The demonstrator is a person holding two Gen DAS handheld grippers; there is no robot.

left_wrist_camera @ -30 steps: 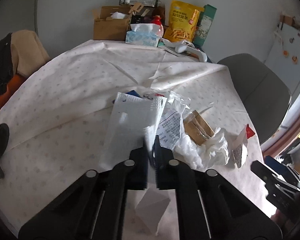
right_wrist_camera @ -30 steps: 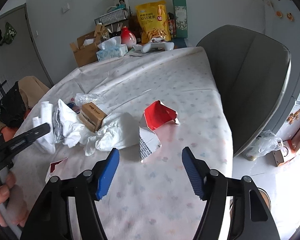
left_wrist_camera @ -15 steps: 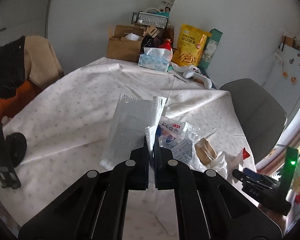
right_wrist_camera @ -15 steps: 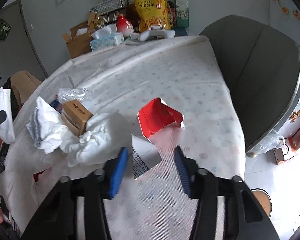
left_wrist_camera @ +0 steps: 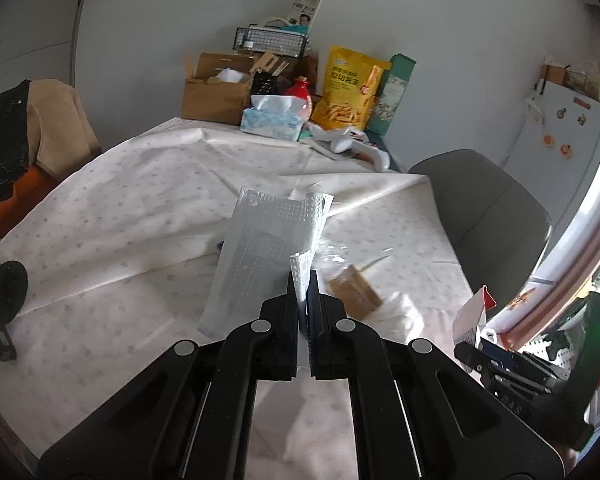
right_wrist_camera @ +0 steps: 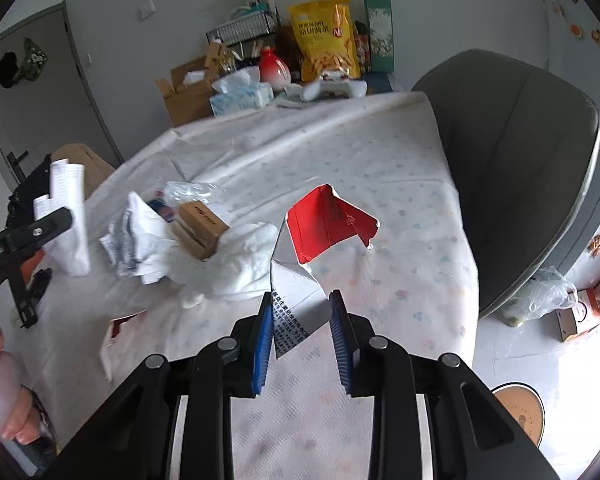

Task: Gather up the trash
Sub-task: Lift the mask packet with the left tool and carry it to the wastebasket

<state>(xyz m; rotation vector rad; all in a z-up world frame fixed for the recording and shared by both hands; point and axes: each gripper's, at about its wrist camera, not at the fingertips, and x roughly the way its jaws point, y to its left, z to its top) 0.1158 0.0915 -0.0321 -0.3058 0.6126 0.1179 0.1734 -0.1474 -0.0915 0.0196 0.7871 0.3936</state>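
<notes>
1. Red-and-silver torn carton (right_wrist_camera: 300, 280) sits between the right gripper (right_wrist_camera: 302, 332) fingers, which are closing on it; its long axis runs away, red end far.
2. Left gripper (left_wrist_camera: 302, 304) is clamped on a white wrapper (left_wrist_camera: 268, 256), lifted above the worktop (left_wrist_camera: 140, 208), pointing away.

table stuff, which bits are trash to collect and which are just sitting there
Trash: perforated plastic sheet in left gripper; torn red carton between right gripper's closing jaws; crumpled white paper; small brown box.

Lying about: tissue box, yellow snack bag, cardboard box.
</notes>
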